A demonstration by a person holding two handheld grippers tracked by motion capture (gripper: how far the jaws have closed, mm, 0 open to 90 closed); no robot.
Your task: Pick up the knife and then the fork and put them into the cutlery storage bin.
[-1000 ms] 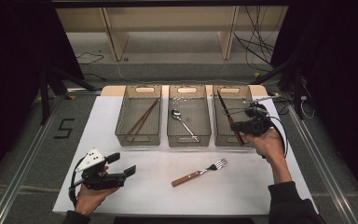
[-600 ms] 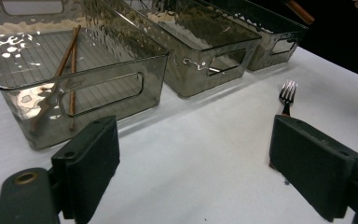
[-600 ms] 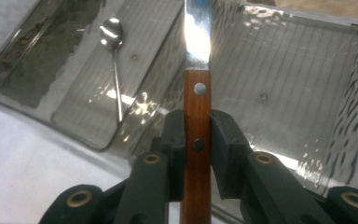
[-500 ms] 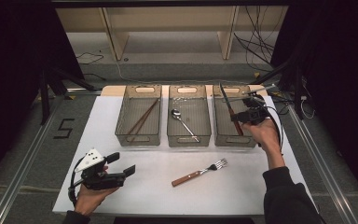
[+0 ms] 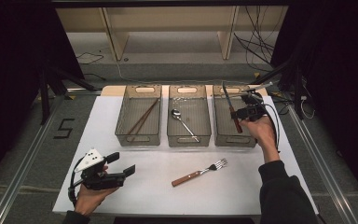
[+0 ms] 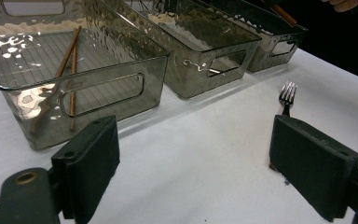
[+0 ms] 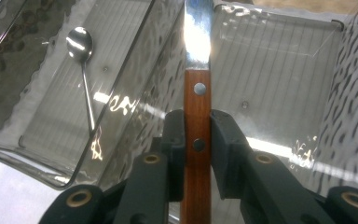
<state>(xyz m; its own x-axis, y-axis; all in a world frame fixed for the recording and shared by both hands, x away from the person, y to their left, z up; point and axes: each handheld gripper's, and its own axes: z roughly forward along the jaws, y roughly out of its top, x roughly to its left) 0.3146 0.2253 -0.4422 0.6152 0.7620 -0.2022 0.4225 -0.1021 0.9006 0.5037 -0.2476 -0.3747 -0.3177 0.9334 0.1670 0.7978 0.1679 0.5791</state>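
Wood-handled knife (image 5: 233, 113) sits clamped in the right tool (image 5: 247, 112), held over the right bin (image 5: 223, 135) at about 2 o'clock on the white surface (image 5: 135, 191); not dropped yet. High view: chopsticks (image 5: 143, 116) already in the left bin (image 5: 138, 139), spoon (image 5: 182, 122) in the middle bin (image 5: 189, 139). Fork (image 5: 199, 172) lies loose near 6 o'clock, unsorted. Left tool (image 5: 121, 170) at 8 o'clock, spread wide, nothing in it.

Left gripper view: left tool (image 6: 193, 163) jaws apart over bare surface, fork (image 6: 287, 94) tines at 2 o'clock.

Right gripper view: right tool (image 7: 197, 140) pads pinch the knife (image 7: 197, 70) handle, blade toward 12 o'clock above the bin floor. My read: two of four sorted, knife release next, then fork.
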